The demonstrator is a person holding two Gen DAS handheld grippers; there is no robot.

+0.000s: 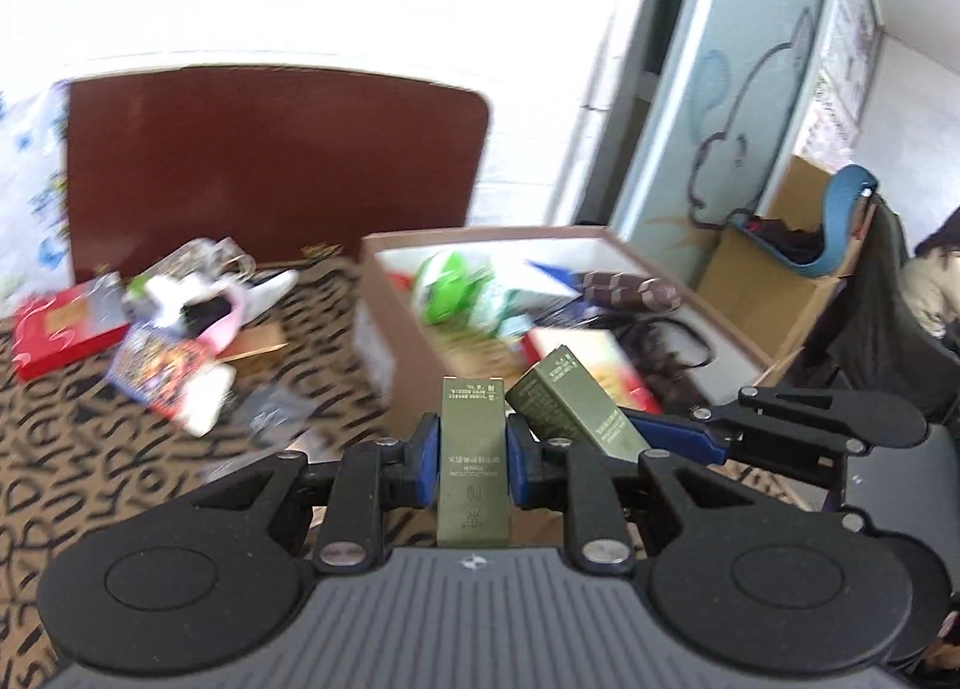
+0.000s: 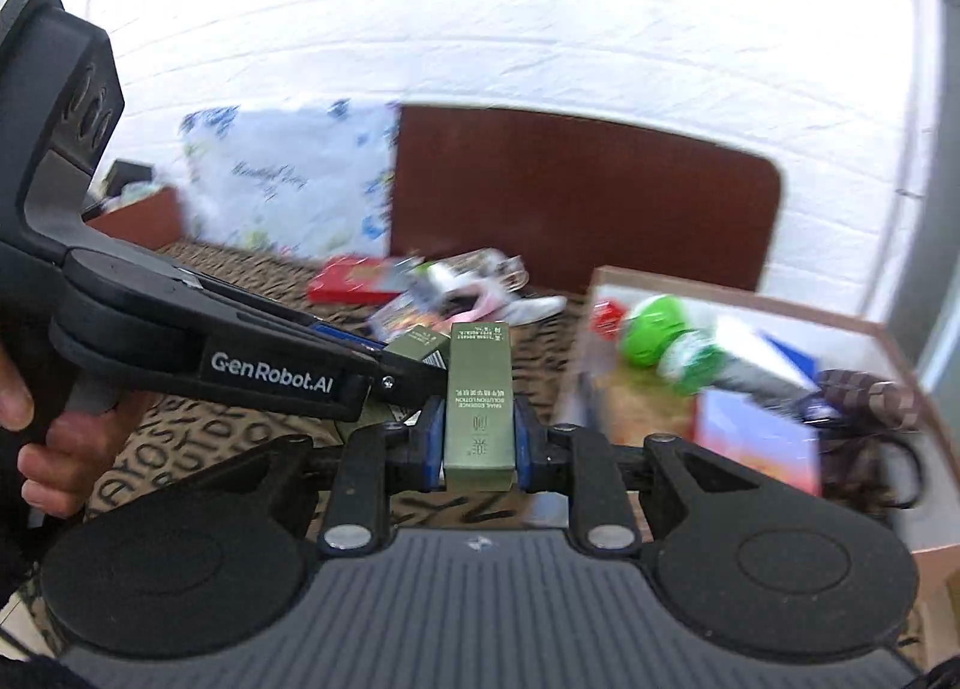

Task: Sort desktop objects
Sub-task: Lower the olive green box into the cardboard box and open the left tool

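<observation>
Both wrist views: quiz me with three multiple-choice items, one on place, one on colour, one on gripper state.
1. Where does the cardboard box stand relative to the loose pile, seen from the left wrist?
A. right of it
B. left of it
C. under it

2. What colour are the two cartons in the grippers?
A. red
B. olive green
C. white

3. What is the left gripper doing?
A. wide open, empty
B. shut on nothing
C. clamped on a carton

Answers: 1 A, the box fills the right half. 2 B, the left carton and the right carton are both olive. 3 C, the blue pads press its sides; the right gripper does likewise.
</observation>
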